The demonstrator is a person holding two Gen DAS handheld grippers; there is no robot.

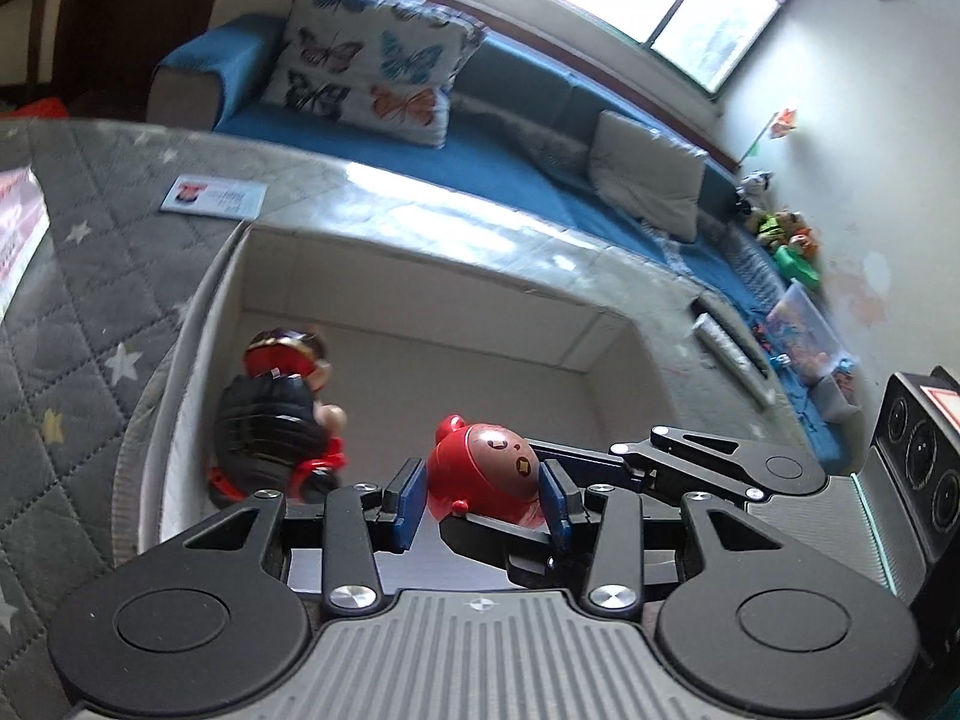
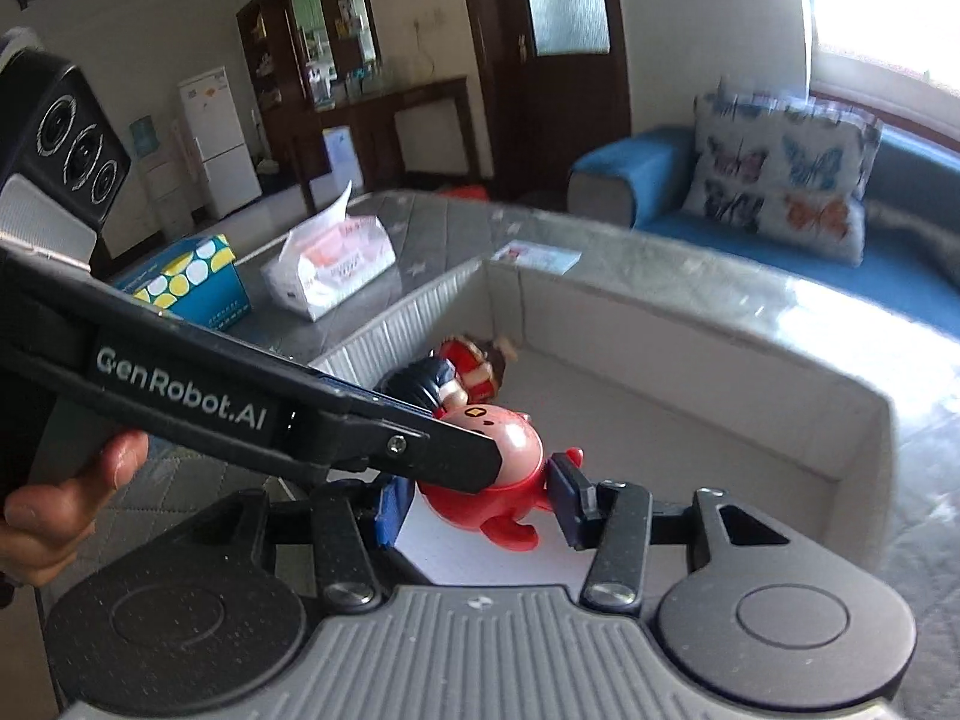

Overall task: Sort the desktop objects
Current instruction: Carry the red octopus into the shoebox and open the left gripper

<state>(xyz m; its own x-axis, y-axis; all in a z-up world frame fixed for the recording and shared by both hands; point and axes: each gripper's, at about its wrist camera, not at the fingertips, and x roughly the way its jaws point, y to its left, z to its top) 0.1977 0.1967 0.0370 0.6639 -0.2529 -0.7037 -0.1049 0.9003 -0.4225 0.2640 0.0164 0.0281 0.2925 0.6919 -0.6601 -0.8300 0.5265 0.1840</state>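
A red toy figure with a round tan face (image 1: 489, 471) sits between the blue pads of my left gripper (image 1: 483, 507), which is shut on it above the open cardboard box (image 1: 420, 288). My right gripper (image 2: 480, 507) also has the red figure (image 2: 510, 468) between its blue pads and looks shut on it. The left gripper's black finger (image 2: 336, 426) crosses the right wrist view and touches the figure's head. A black and red doll (image 1: 282, 414) lies inside the box at the left, also seen in the right wrist view (image 2: 456, 372).
The box stands on a grey quilted table cover with stars (image 1: 90, 252). A card (image 1: 213, 198) lies behind the box. A tissue pack (image 2: 330, 267) and a blue patterned box (image 2: 192, 285) stand at the table's far left. A blue sofa with cushions (image 2: 780, 180) is behind.
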